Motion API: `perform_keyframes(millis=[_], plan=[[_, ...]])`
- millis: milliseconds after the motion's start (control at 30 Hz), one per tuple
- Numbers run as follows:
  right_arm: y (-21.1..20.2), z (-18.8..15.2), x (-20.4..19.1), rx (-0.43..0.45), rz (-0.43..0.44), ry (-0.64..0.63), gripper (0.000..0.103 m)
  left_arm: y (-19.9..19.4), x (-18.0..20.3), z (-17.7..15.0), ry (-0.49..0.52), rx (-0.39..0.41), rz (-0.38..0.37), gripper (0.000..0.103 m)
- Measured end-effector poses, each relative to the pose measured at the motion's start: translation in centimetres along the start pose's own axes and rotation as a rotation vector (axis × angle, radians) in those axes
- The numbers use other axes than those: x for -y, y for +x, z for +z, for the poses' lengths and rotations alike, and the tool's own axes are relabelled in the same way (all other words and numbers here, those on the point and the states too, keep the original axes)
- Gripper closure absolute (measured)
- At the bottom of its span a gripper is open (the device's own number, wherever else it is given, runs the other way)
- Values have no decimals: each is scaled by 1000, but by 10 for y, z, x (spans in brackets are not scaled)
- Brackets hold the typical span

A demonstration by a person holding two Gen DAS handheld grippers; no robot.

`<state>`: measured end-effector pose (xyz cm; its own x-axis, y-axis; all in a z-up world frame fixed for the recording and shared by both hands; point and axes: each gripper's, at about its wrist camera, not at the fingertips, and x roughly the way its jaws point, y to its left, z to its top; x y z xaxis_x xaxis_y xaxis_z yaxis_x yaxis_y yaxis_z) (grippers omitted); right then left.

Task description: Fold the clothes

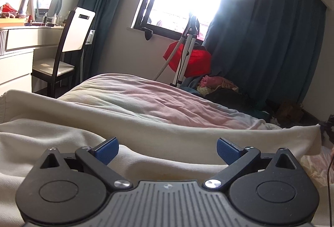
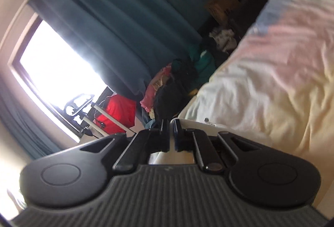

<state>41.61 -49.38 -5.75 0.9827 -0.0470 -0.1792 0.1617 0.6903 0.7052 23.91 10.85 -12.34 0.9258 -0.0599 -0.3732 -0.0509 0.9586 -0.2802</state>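
Note:
A cream garment lies spread across the bed in the left wrist view, one edge lifted taut toward the far right. My left gripper hovers just above this cloth with its blue-padded fingers wide apart and empty. My right gripper is tilted sideways and its fingers are closed on a thin edge of the cream garment, held up off the bed. The right gripper also shows at the right edge of the left wrist view, holding the cloth's corner.
The bed has a pale pink and white duvet. A pile of clothes lies on the floor by teal curtains. A red item on a stand, a white chair and a dresser stand beyond.

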Motion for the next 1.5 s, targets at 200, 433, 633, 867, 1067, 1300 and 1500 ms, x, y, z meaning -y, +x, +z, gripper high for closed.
perform_keyframes(millis=[200, 433, 633, 867, 1067, 1300, 1500], plan=[[-50, 21, 40, -12, -68, -29, 100, -8, 5, -1, 15, 1, -21, 2], [-41, -28, 124, -292, -105, 353, 83, -18, 16, -6, 33, -20, -32, 2], [0, -55, 123, -290, -150, 376, 34, -19, 27, -16, 98, -32, -22, 2], [79, -36, 90, -247, -334, 190, 93, -2, 26, -21, 112, -27, -15, 2], [78, 26, -16, -93, -139, -126, 94, 10, 29, -30, 174, -4, -40, 2], [10, 29, 27, 10, -235, -297, 95, -6, 41, -34, 257, 23, -87, 2], [-51, -9, 141, -97, -449, -40, 95, -16, 45, -33, 269, 16, -97, 2]])
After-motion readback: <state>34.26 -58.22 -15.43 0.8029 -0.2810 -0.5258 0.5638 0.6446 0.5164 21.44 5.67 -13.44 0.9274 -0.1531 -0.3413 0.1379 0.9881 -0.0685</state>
